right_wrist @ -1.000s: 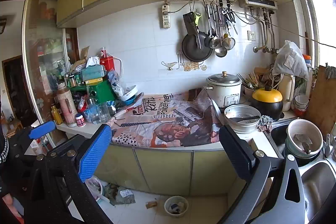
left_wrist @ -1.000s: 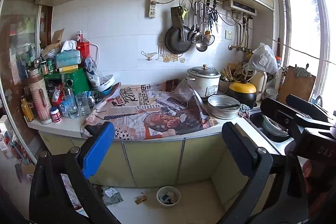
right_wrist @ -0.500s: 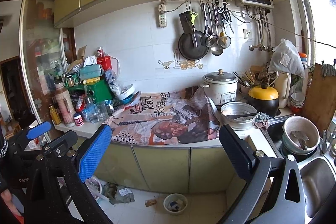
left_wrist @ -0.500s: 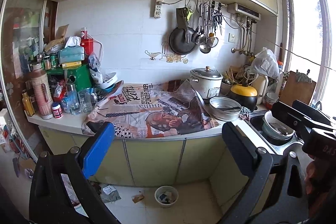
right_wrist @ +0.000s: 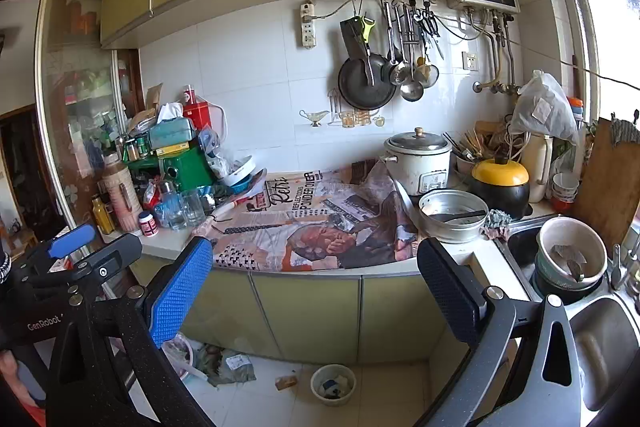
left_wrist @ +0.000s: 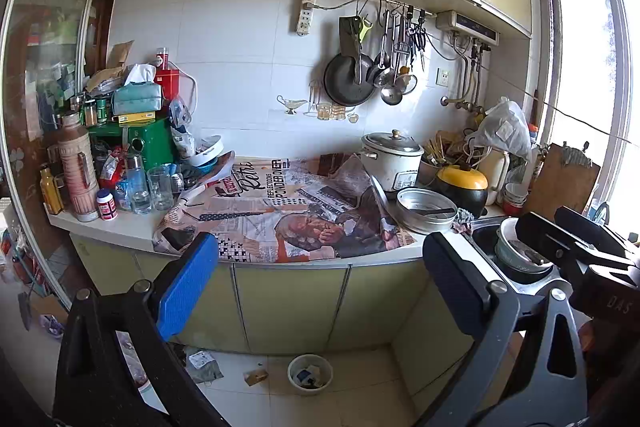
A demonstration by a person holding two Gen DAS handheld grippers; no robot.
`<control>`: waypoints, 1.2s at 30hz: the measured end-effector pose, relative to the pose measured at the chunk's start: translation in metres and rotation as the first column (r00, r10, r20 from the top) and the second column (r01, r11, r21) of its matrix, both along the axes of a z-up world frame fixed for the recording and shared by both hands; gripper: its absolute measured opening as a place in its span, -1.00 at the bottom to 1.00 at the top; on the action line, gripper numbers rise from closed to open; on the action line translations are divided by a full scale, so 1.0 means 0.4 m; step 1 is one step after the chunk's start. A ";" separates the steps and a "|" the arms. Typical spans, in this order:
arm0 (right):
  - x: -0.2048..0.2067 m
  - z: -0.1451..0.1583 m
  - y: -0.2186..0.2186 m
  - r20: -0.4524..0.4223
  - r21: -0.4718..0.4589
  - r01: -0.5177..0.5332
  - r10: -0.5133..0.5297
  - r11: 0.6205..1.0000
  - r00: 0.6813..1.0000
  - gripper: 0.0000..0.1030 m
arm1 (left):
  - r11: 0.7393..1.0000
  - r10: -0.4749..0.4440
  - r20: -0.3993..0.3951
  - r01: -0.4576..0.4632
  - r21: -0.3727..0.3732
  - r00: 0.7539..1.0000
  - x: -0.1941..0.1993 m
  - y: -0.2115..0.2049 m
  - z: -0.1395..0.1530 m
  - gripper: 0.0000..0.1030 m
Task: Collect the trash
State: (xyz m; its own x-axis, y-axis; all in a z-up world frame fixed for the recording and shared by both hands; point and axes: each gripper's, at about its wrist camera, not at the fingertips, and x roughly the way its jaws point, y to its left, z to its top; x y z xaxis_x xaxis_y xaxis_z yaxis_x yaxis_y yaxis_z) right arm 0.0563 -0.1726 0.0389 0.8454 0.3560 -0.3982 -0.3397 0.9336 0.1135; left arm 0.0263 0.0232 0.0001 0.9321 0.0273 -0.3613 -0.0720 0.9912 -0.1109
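Trash (right_wrist: 227, 367) strewn on floor at foot of counter cabinets (right_wrist: 308, 315): crumpled wrappers left, small brown scrap (right_wrist: 286, 382) and round bowl of scraps (right_wrist: 333, 384) toward centre. Bare tile open in front of cabinets. Left gripper (left_wrist: 320, 283) and right gripper (right_wrist: 316, 287) both spread wide, empty, held level with counter edge, well above trash.

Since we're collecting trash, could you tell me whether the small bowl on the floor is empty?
Not empty: the bowl holds dark and blue scraps.
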 end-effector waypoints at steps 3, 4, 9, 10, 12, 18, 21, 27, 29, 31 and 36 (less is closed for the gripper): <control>0.001 -0.001 -0.003 0.000 0.002 -0.001 0.001 1.000 1.000 0.97 | 1.000 -0.002 -0.001 0.002 -0.002 1.000 -0.001 0.000 0.000 0.99; 0.002 0.000 -0.003 -0.001 0.002 0.000 0.000 1.000 1.000 0.98 | 1.000 -0.004 -0.001 0.003 -0.002 1.000 -0.001 -0.002 0.000 0.99; -0.001 -0.001 -0.004 -0.004 0.000 0.000 0.000 1.000 1.000 0.98 | 1.000 -0.006 0.003 0.006 -0.006 1.000 0.000 -0.007 0.001 0.99; -0.001 -0.001 -0.004 -0.004 0.000 0.000 0.000 1.000 1.000 0.98 | 1.000 -0.008 0.002 0.008 -0.008 1.000 0.001 -0.010 0.001 0.99; -0.001 -0.001 -0.004 -0.006 0.000 -0.001 0.001 1.000 1.000 0.98 | 1.000 -0.014 0.000 0.014 -0.009 1.000 0.004 -0.013 0.002 0.99; -0.007 -0.002 -0.002 -0.007 0.000 0.002 -0.002 1.000 1.000 0.98 | 1.000 -0.006 0.011 0.006 0.005 1.000 0.011 -0.022 0.008 0.99; -0.005 -0.002 -0.001 -0.010 0.002 0.002 -0.002 1.000 1.000 0.98 | 1.000 -0.007 0.008 0.007 0.008 1.000 0.016 -0.025 0.007 0.99; -0.003 -0.005 0.001 -0.015 0.000 0.004 -0.004 1.000 1.000 0.98 | 1.000 -0.016 0.000 0.016 0.004 1.000 0.029 -0.023 0.001 0.99; 0.009 -0.009 -0.001 -0.021 0.000 0.002 -0.002 1.000 1.000 0.97 | 1.000 -0.008 -0.005 0.008 0.004 1.000 0.039 -0.026 -0.002 0.99; 0.024 -0.012 -0.005 -0.027 -0.001 0.000 0.000 1.000 1.000 0.97 | 1.000 -0.009 -0.012 0.009 -0.001 1.000 0.051 -0.029 -0.005 0.99; 0.063 -0.022 -0.008 -0.045 -0.001 -0.006 0.006 1.000 0.999 0.97 | 1.000 0.003 -0.021 -0.003 -0.002 1.000 0.086 -0.032 -0.013 0.99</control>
State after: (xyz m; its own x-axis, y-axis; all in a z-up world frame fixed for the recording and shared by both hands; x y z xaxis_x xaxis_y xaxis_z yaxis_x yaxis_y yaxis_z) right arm 0.0817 -0.1760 0.0301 0.8246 0.3604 -0.4360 -0.3396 0.9318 0.1280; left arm 0.0608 0.0103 -0.0051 0.9241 0.0294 -0.3810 -0.0775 0.9907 -0.1116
